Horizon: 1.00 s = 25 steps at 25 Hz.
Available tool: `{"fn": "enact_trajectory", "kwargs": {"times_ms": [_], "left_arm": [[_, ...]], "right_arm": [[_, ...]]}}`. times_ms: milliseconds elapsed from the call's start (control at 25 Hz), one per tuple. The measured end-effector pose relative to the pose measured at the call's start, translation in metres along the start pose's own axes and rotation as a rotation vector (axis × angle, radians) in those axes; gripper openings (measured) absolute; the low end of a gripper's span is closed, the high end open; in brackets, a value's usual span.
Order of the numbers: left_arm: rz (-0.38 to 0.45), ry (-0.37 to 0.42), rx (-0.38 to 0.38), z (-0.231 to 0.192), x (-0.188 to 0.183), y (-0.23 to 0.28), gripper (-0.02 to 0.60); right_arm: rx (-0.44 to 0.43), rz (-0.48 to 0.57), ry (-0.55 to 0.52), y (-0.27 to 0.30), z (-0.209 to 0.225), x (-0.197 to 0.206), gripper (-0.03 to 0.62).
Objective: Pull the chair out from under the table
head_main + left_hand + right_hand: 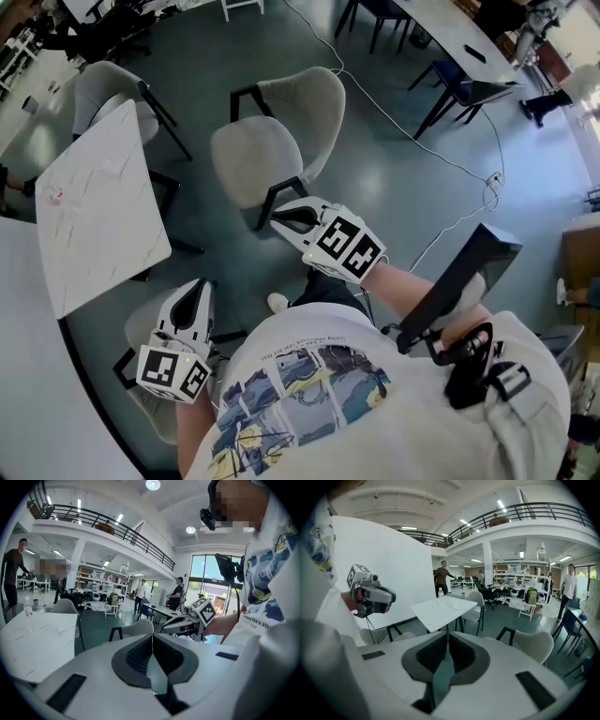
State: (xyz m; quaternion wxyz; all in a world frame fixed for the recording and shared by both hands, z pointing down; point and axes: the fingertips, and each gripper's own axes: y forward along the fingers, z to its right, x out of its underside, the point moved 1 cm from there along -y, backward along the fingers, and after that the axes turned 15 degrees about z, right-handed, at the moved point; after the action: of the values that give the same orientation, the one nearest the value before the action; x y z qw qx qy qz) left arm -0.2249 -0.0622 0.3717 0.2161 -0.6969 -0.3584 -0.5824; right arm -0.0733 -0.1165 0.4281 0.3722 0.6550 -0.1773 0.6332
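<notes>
Just ahead of the right gripper (281, 220) (jaws closed, empty) stands the pale grey shell chair on black legs (253, 159), apart from the white marble-topped table (98, 206); the left gripper (199, 291), likewise closed on nothing, is farther off.

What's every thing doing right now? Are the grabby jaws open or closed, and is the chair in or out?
Left gripper: jaws together, empty.
Right gripper: jaws together, empty.
Middle chair: upright, standing out clear of the table, not gripped.
Far chair: upright, close up against the table.
Table: upright.
</notes>
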Motion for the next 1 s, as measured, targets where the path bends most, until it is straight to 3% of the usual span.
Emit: {"fn": "enact_trajectory", "kwargs": {"times_ms": [320,1000], "left_arm": [[-0.004,0.001,0.024,0.011,0.008,-0.015,0.014],[-0.001,0.004,0.046,0.019,0.011,-0.024,0.014]], "right_arm": [[-0.044,0.017,-0.05,-0.009,-0.038,-0.018,0.023],[-0.051,0.052,-0.08,-0.018,-0.057,-0.036,0.017]]}}
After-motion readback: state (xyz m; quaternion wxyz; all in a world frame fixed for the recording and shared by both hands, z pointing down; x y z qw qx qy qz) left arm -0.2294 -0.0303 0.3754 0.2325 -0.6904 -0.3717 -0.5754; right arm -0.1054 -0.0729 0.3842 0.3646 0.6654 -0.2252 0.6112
